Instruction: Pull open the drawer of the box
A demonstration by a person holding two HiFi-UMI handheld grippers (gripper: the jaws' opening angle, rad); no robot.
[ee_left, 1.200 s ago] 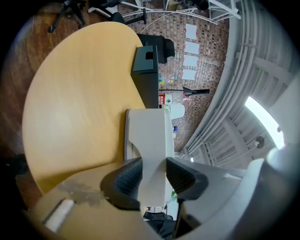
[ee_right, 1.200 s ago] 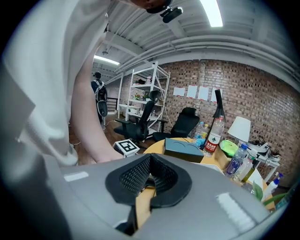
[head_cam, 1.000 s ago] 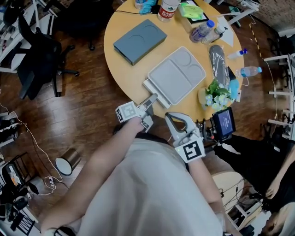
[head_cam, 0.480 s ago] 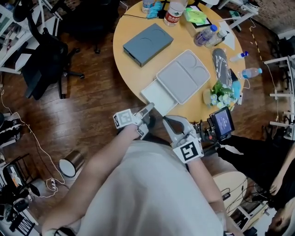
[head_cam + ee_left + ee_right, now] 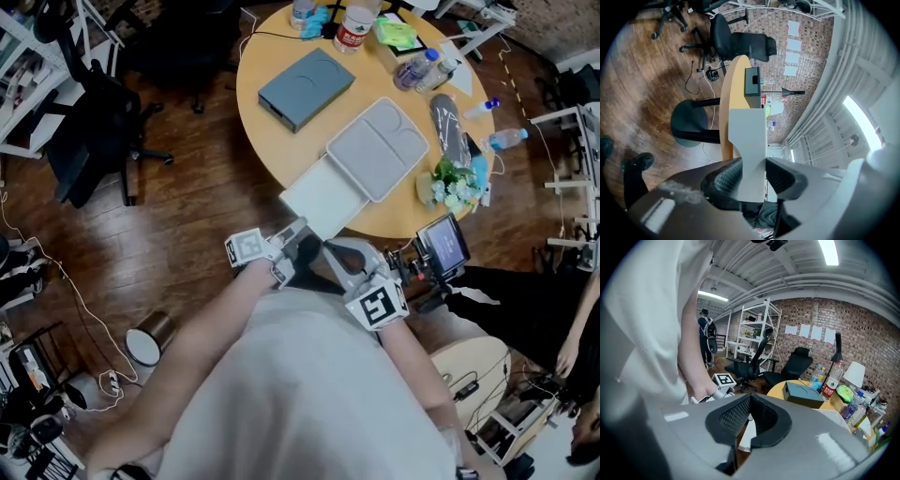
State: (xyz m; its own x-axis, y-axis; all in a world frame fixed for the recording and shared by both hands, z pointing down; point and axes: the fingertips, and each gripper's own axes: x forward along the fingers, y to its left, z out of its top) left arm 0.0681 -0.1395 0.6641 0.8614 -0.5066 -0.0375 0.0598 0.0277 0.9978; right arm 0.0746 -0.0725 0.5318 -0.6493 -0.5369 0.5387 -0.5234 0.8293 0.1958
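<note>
Drawer (image 5: 320, 197) sits pinched by the level left gripper (image 5: 753, 174); the down-tilted right gripper (image 5: 750, 403) is closed, empty.

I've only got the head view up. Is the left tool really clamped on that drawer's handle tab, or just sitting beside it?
Observer: Clamped. The left gripper view shows the left tool closed on the narrow tab of the drawer.
Operator: And the other one?
Observer: In its own view the right tool has its jaws together, with nothing gripped.
Operator: What's underneath?
Observer: The round table stands on a dark pedestal base.
</note>
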